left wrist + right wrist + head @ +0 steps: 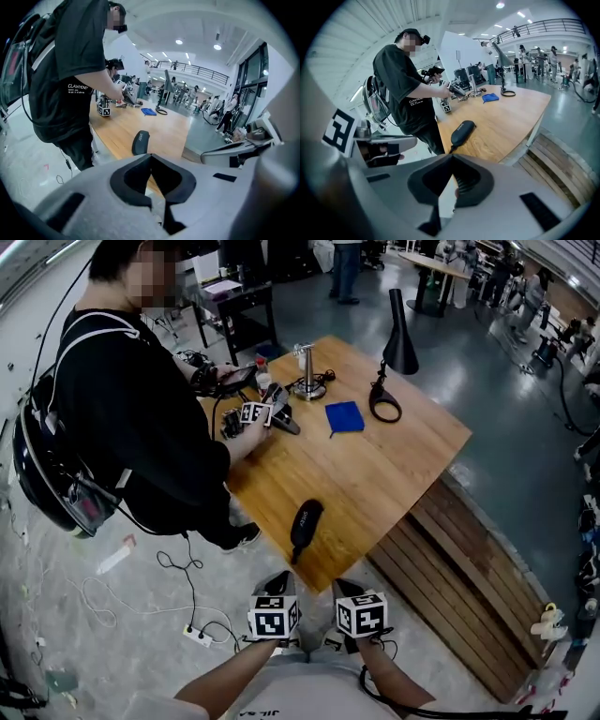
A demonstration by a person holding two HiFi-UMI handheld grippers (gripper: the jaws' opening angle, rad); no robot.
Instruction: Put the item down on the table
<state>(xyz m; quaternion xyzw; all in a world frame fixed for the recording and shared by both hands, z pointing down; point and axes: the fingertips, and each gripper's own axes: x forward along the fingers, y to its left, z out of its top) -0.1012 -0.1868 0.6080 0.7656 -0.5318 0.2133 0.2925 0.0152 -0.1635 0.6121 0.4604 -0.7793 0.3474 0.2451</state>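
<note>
A black oblong case (306,521) lies on the wooden table (375,474) close to its near corner, with nothing holding it. Both grippers hang low in front of me, off the table and short of its corner. In the head view, my left gripper (278,581) and my right gripper (347,589) sit side by side with their marker cubes up. The left gripper (151,158) is shut and empty, and the case (140,142) lies ahead of it. The right gripper (452,157) is shut too, with nothing in it, and the case (461,131) lies beyond.
Another person (141,409) in black stands at the table's left side, handling grippers there. A blue cloth (344,416), a metal stand (307,376) and a black lamp (398,334) sit at the far end. A wooden pallet (469,568) lies to the right, and cables and a power strip (197,636) on the floor.
</note>
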